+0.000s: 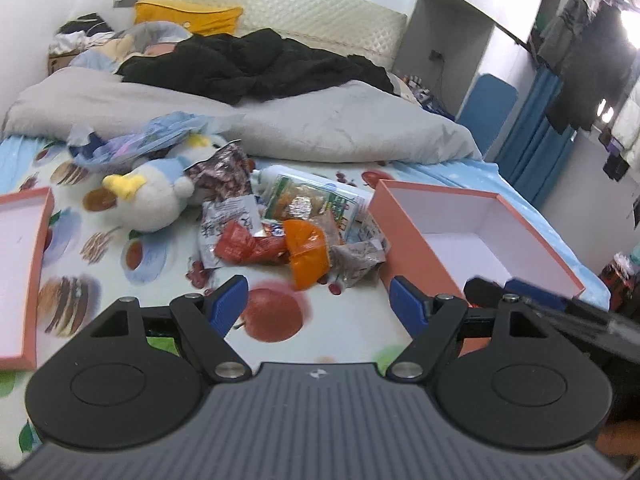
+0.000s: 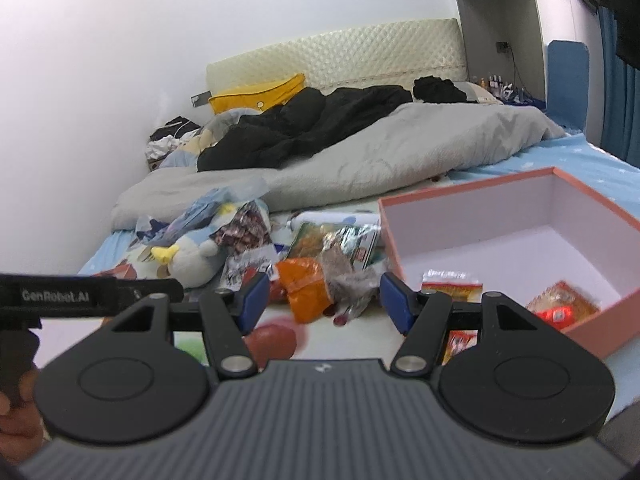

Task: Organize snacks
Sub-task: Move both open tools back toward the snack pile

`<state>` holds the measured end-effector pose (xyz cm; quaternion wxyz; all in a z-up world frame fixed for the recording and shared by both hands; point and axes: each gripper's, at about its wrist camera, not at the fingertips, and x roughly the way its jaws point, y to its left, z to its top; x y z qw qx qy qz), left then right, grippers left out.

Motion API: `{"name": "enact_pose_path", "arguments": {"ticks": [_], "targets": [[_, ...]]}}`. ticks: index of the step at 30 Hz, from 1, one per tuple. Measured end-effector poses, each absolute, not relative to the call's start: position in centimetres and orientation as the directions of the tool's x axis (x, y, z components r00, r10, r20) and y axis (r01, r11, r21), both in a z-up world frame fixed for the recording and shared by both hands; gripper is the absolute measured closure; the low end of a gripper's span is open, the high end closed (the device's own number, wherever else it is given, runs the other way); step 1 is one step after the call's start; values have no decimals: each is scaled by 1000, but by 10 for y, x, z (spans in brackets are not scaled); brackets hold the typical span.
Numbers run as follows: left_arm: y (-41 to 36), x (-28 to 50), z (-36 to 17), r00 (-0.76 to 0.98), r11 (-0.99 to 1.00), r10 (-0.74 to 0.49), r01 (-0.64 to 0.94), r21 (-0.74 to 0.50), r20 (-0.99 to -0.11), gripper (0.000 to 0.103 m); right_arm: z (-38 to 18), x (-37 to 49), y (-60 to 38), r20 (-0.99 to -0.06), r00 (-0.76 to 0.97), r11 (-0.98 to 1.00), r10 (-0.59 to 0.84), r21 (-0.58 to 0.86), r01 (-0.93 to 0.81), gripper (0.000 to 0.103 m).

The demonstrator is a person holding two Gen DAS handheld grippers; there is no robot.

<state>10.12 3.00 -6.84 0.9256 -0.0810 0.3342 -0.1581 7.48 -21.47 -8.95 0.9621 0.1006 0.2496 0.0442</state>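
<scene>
Hovering over a bed, left hand-held gripper (image 1: 318, 300) wide open and empty, right hand-held gripper (image 2: 320, 296) partly open, holding nothing, snack packets (image 1: 296, 224) piled on the sheet beside an open pink box (image 2: 472, 204), a few packets (image 2: 560, 304) inside it.

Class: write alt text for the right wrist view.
Open right gripper hovers over a bed, aimed at a snack pile beside a pink box holding a few packets. A plush duck lies left.
</scene>
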Motion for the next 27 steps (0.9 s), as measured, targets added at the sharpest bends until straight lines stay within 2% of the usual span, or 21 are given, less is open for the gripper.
{"name": "enact_pose_path", "arguments": {"ticks": [13, 21, 24, 27], "targets": [[71, 64, -103, 726, 935, -310, 117, -334, -613, 22, -124, 53, -186, -568, 807, 972, 161, 234, -28, 39], [82, 84, -131, 717, 947, -272, 83, -309, -642, 19, -137, 74, -169, -587, 792, 983, 167, 166, -84, 39], [85, 100, -140, 717, 946, -275, 84, -313, -641, 19, -142, 85, -163, -588, 791, 985, 167, 135, -107, 30], [84, 118, -151, 713, 947, -280, 96, -306, -643, 19, -146, 99, -158, -582, 797, 987, 163, 105, -125, 29]]}}
